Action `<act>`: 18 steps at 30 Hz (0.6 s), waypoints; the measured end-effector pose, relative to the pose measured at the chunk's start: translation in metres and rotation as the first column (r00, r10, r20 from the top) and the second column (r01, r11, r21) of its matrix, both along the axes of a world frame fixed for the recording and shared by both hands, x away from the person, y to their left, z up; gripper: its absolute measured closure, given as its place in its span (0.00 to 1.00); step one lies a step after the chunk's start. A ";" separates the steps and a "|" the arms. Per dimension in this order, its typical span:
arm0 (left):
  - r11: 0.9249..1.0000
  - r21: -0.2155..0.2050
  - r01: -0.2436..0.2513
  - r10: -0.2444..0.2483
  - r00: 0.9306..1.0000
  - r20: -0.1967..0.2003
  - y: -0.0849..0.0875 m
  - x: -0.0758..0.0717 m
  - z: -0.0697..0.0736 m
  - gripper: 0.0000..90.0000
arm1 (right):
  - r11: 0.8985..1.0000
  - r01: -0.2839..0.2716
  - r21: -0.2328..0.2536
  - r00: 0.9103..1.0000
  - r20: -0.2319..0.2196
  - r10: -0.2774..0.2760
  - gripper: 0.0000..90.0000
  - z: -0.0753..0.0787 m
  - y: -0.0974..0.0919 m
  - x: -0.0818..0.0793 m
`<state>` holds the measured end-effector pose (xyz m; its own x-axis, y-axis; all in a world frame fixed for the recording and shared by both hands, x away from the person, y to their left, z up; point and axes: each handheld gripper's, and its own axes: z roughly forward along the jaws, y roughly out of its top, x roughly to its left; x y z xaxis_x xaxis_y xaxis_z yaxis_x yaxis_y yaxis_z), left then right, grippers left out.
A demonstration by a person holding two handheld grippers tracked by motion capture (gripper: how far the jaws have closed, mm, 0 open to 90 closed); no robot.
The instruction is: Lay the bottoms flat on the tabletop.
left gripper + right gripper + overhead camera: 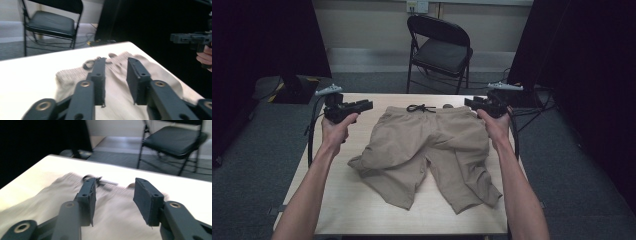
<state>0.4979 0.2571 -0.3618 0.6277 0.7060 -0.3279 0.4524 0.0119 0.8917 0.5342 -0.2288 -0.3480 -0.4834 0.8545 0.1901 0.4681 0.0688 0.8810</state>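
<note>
A pair of tan shorts [432, 145] lies on the light wooden table [337, 205], waistband at the far side with a black drawstring [421, 108]. The leg on the left is bunched and folded over. My left gripper [368, 104] hovers just off the waistband's left corner, jaws open and empty. My right gripper [468, 102] hovers at the waistband's right corner, also open and empty. In the left gripper view the open jaws [116, 61] frame the waistband cloth [115, 87], with the right gripper [180, 38] farther off. In the right gripper view the open jaws [115, 182] stand over the shorts [115, 212].
A black folding chair [439, 50] stands beyond the table's far edge. Dark curtains hang at both sides. Cables lie on the grey carpet near the far right corner. Bare tabletop shows left of the shorts and along the near edge.
</note>
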 end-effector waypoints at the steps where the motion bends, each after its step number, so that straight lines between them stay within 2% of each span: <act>1: 1.000 0.008 0.012 -0.012 1.000 -0.009 -0.001 -0.004 -0.004 0.79 | 1.000 -0.025 -0.012 1.000 -0.004 0.025 0.56 -0.004 0.003 -0.006; 3: 0.999 0.023 0.047 -0.046 0.999 -0.020 -0.002 -0.014 -0.013 0.81 | 0.998 -0.055 -0.009 0.998 -0.008 0.055 0.53 -0.011 0.009 -0.019; 4: 0.998 0.029 0.051 -0.051 0.999 -0.016 -0.002 -0.020 -0.017 0.83 | 0.996 -0.090 -0.026 0.996 -0.020 0.090 0.52 -0.019 0.015 -0.031; 6: 0.997 0.030 0.072 -0.071 0.997 -0.026 -0.002 -0.028 -0.023 0.85 | 0.993 -0.116 -0.027 0.993 -0.030 0.115 0.51 -0.028 0.021 -0.044; 8: 0.995 0.052 0.090 -0.089 0.996 -0.025 -0.003 -0.041 -0.032 0.86 | 0.987 -0.153 -0.038 0.987 -0.056 0.151 0.51 -0.039 0.030 -0.057; 10: 0.992 0.076 0.101 -0.098 0.994 -0.042 -0.003 -0.051 -0.041 0.88 | 0.985 -0.174 -0.010 0.983 -0.059 0.173 0.54 -0.049 0.038 -0.071; 11: 0.990 0.091 0.109 -0.105 0.993 -0.048 -0.003 -0.056 -0.046 0.88 | 0.980 -0.197 0.000 0.978 -0.064 0.196 0.58 -0.055 0.043 -0.077; 13: 0.986 0.102 0.131 -0.124 0.990 -0.068 -0.003 -0.066 -0.055 0.87 | 0.972 -0.233 -0.017 0.970 -0.080 0.231 0.66 -0.065 0.055 -0.087; 14: 0.988 0.082 0.131 -0.125 0.990 -0.071 -0.003 -0.071 -0.059 0.85 | 0.963 -0.270 -0.012 0.959 -0.087 0.268 0.74 -0.072 0.063 -0.095; 15: 0.989 0.081 0.128 -0.121 0.989 -0.083 -0.004 -0.079 -0.065 0.81 | 0.957 -0.290 -0.005 0.953 -0.095 0.289 0.78 -0.077 0.068 -0.100; 16: 0.986 0.103 0.128 -0.118 0.989 -0.092 -0.005 -0.084 -0.069 0.74 | 0.947 -0.321 -0.008 0.942 -0.107 0.319 0.82 -0.084 0.077 -0.107; 17: 0.980 0.135 0.145 -0.131 0.986 -0.105 -0.006 -0.094 -0.075 0.69 | 0.941 -0.339 -0.007 0.935 -0.110 0.337 0.84 -0.088 0.083 -0.111; 18: 0.980 0.140 0.143 -0.129 0.986 -0.106 -0.006 -0.098 -0.078 0.64 | 0.932 -0.363 0.014 0.924 -0.119 0.362 0.85 -0.095 0.092 -0.119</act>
